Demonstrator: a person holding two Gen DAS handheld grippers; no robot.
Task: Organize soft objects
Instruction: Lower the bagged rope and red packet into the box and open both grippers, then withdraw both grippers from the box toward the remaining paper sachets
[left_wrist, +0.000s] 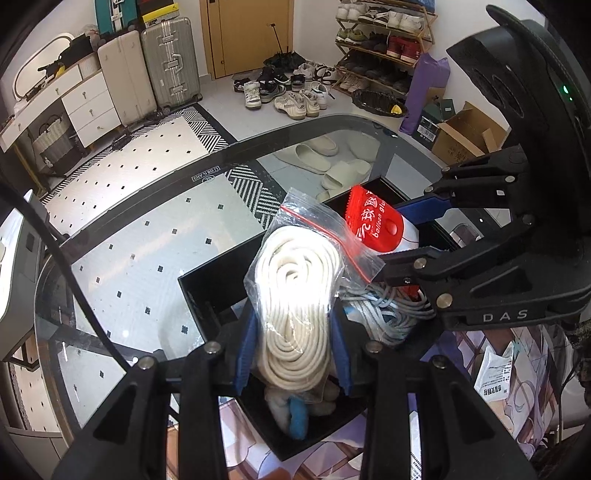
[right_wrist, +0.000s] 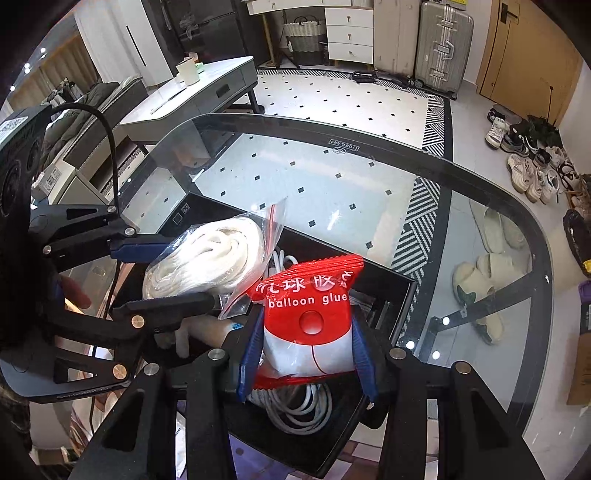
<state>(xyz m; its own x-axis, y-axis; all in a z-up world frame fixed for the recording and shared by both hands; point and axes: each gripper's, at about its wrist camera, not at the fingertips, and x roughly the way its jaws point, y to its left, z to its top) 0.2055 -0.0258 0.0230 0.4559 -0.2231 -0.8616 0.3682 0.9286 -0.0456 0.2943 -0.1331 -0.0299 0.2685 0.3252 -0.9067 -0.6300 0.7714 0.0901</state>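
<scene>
Clear plastic crinkles in my left gripper (left_wrist: 295, 332), whose blue pads are clamped on a zip bag of coiled white rope (left_wrist: 295, 295); my right gripper (right_wrist: 308, 347) pinches a red and white balloon glue packet (right_wrist: 308, 314) the same way. Both loads hang over the black box (left_wrist: 207, 291) on the glass table (left_wrist: 147, 221), the packet at about two o'clock from the rope bag in the left view. A white cable coil (right_wrist: 299, 410) already lies inside, with something pale and blue beneath, though I can't make it out. I'd lower each load until it rests on the contents, keep the two apart, then open the jaws slowly so nothing catches the rim.
</scene>
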